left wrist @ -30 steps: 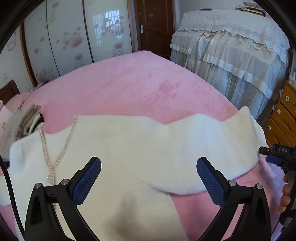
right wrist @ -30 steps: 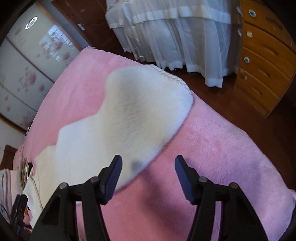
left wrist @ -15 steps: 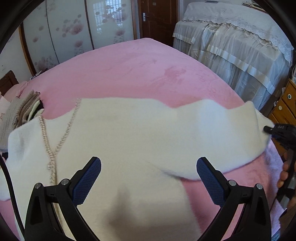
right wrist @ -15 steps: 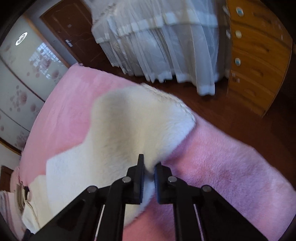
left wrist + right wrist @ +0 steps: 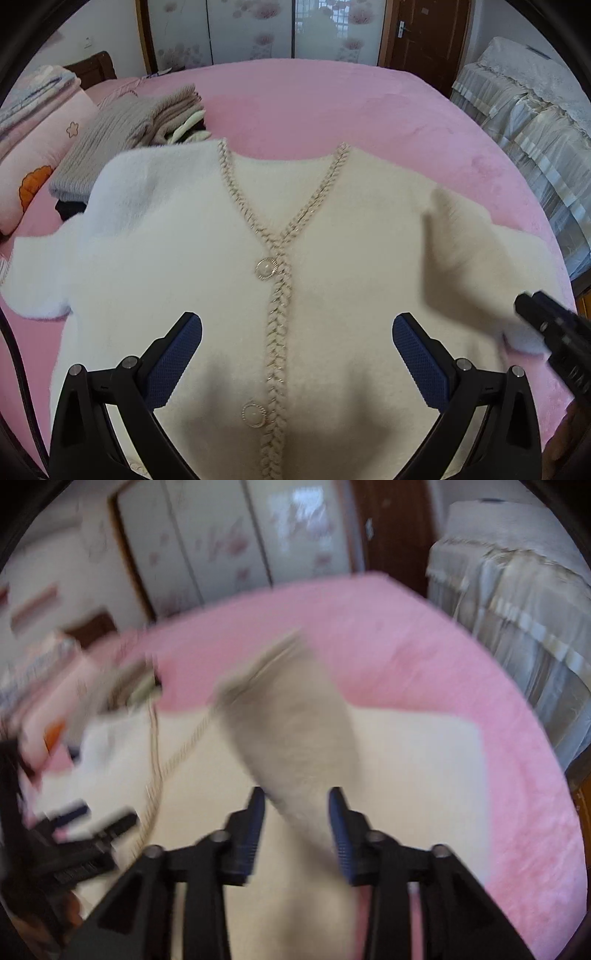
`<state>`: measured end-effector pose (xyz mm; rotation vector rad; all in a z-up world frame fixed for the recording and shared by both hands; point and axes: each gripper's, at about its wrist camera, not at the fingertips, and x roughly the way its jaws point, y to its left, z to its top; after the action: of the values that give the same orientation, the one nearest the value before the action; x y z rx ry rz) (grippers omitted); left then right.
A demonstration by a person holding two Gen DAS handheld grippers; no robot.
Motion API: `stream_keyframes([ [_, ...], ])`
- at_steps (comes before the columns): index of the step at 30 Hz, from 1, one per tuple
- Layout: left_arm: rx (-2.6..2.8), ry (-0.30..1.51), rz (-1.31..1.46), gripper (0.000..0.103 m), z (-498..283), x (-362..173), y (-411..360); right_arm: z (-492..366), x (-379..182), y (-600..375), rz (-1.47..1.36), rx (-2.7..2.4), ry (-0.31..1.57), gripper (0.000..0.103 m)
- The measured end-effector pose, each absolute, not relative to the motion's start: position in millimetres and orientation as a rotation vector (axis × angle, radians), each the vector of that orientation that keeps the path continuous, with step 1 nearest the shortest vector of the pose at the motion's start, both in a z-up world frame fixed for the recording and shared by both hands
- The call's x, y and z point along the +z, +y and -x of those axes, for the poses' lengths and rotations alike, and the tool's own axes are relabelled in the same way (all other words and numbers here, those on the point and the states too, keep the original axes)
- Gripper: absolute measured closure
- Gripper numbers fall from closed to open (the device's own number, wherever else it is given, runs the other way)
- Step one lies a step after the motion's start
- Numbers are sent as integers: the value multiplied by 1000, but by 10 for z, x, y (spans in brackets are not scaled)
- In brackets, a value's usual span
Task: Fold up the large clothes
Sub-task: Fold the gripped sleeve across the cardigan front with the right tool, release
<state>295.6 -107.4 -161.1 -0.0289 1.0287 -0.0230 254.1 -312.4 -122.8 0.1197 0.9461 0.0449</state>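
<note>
Pink bed (image 5: pixel 332 99) bears white cardigan (image 5: pixel 332 240); left gripper (image 5: pixel 297 354) spread, right gripper (image 5: pixel 297 823) parted around sleeve (image 5: pixel 291 716).

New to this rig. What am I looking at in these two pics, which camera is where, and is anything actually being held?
There is no robot here. A person holds a two-finger tool in each hand, and each tool has a fisheye camera looking forward along its fingers.

In the left wrist view, the left tool is wide open and holds nothing. It hovers over a white cardigan that lies front-up, buttoned, on a pink bed. A pile of folded knits sits beyond the cardigan to the left.

The right wrist view is blurred by motion. The right tool has a raised sleeve of the cardigan running between its fingers. The fingers stand somewhat apart, so I cannot tell whether they are gripping the sleeve.
</note>
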Motion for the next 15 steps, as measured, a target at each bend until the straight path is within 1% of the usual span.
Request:
stream_keyframes([
  [2, -27, 1058, 33, 0, -2971, -1729, -1016, -2432, -1390, -2975, -88, 61, 983, 64],
  [5, -90, 1101, 80, 2, -3005, -1881, -1004, -2166, -1398, -2962, -100, 85, 980, 64],
  [7, -156, 1122, 126, 12, -3042, -1943, -1073, -1978, -1362, -3041, -94, 75, 970, 64],
  [9, -241, 1140, 183, 18, -3093, -1987, -1205, -1818, -1355, -3133, -92, 52, 969, 64],
  [13, -393, 1172, 283, 19, -3243, -2118, -1476, -1500, -1368, -3393, -187, 10, 956, 64],
  [14, -438, 1197, 321, 23, -3299, -2185, -1563, -1439, -1380, -3450, -222, 3, 954, 64],
  [15, -462, 1218, 349, 31, -3348, -2250, -1618, -1376, -1405, -3502, -261, -4, 953, 64],
])
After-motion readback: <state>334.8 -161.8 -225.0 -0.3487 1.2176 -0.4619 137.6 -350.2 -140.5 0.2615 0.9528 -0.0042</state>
